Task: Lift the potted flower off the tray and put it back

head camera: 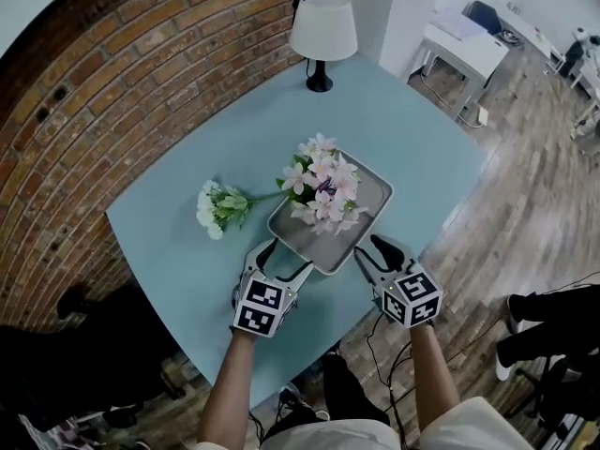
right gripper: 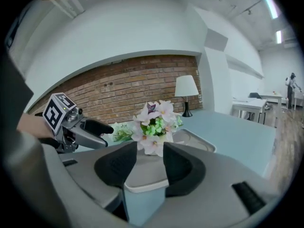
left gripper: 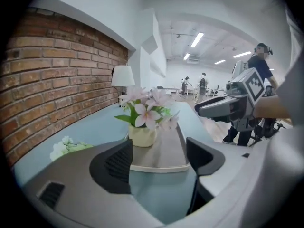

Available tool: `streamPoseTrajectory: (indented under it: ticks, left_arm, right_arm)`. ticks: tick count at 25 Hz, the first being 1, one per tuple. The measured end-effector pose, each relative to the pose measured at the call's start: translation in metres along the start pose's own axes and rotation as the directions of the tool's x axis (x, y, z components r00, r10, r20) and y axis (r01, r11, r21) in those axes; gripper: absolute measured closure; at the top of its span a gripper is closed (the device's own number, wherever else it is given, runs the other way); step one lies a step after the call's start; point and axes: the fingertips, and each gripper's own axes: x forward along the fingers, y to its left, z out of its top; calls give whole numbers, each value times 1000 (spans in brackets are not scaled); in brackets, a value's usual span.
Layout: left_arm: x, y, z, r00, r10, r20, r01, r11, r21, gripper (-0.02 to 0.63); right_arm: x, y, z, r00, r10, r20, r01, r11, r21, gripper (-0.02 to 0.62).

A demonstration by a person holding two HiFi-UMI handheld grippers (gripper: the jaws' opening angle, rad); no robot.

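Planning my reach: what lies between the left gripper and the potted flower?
Only table, then the bare near end of the tray; left gripper view shows it.

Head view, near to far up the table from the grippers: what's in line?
tray → potted flower → lamp. The white flower bunch is left out because it lies level with the pot, off to the left.

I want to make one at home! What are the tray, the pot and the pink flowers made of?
The tray looks like matte grey metal or plastic, smooth with a rounded rim; I can't tell which. The pot looks like cream ceramic with a soft sheen, maybe plastic. The pink flowers are probably fabric fakes: very even, tidy petals, but that's a guess.
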Motion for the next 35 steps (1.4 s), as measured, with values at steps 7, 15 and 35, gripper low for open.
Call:
streamPoseTrajectory:
  ticks: [7, 15, 35]
  left_arm:
    - [-82, -22, 15, 996, -36, 87, 31, 998, 56, 216]
    - [-168, -36, 22, 983, -25, 185, 9, 996, 86, 259]
    - [-343, -97, 35, 930, -18, 367, -37, 989, 141, 522]
  right_arm:
    - [-57, 59, 37, 997, -33, 74, 34, 999, -11, 399]
    - [-119, 135, 56, 993, -48, 108, 57, 995, -80, 399]
    - [-221, 280, 89, 972, -52, 227, 92, 981, -170, 572]
